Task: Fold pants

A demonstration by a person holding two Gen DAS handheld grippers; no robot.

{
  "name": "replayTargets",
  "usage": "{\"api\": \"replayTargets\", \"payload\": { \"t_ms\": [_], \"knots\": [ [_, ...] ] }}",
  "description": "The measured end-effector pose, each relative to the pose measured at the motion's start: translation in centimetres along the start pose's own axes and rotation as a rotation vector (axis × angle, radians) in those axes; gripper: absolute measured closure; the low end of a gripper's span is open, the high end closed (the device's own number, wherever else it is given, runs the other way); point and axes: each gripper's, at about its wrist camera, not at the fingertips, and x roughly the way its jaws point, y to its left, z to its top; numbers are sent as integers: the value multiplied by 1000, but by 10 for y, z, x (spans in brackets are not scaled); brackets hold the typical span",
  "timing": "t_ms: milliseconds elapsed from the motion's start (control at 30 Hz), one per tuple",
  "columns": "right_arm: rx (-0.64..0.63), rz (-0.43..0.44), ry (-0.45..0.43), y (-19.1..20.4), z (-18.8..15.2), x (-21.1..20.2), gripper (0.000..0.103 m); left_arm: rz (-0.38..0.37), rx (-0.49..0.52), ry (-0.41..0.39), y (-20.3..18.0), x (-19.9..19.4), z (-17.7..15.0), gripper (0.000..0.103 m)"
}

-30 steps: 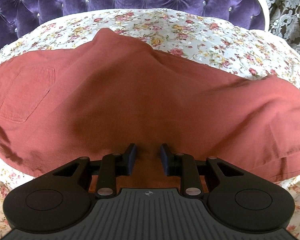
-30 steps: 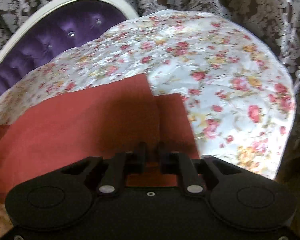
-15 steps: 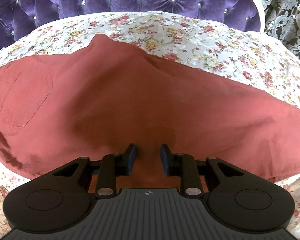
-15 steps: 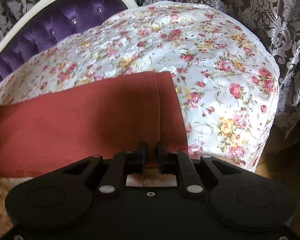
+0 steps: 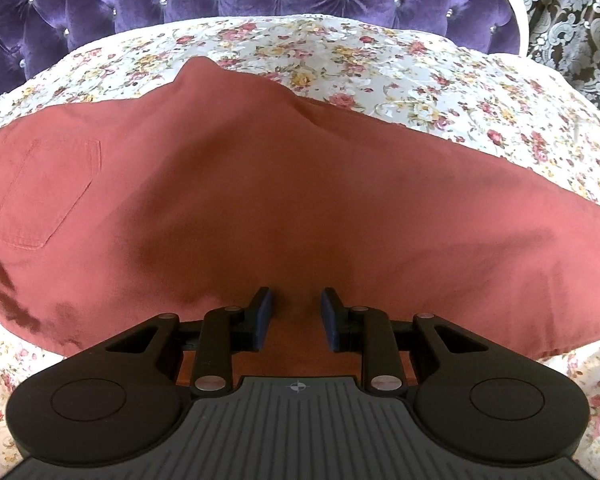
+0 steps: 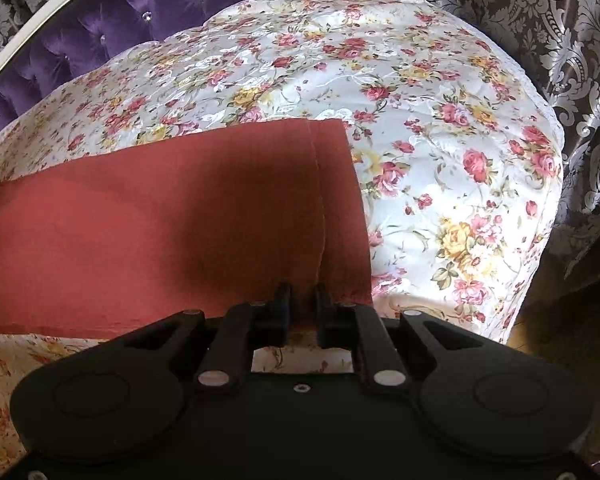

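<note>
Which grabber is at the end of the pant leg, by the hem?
The right gripper. It sits at the hem of the red pants. The left gripper is mid-pants, nearer the pocket.
</note>
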Motion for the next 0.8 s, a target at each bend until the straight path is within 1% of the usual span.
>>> {"api": "replayTargets", "payload": {
  "t_ms": [33, 100, 200, 233, 300, 367, 433, 567, 800],
  "knots": [
    [6, 4, 1, -1, 1, -2, 82, 0, 4, 0, 0, 0, 0, 76],
    [20, 10, -20, -2, 4, -9, 74, 6, 16, 0, -2, 0, 0, 76],
    [25, -9, -97, -6, 12, -19, 65, 10, 26, -3, -3, 1, -1, 76],
    [28, -15, -118, -8, 16, -20, 65, 10, 27, -3, -3, 1, -1, 76],
    [25, 1, -159, -10, 25, -15, 64, 9, 25, -3, -3, 1, 0, 76],
    [18, 26, -170, -11, 35, -5, 64, 10, 26, -3, -2, 1, -1, 76],
    [4, 52, -176, -11, 43, 4, 64, 12, 22, -1, -3, 1, 0, 76],
    [-14, 53, -147, -7, 50, 21, 64, 17, 26, -4, -5, 1, 0, 76],
    [22, 75, -154, -12, 53, 26, 62, 13, 33, -3, -3, 0, -1, 76]
  ]
}}
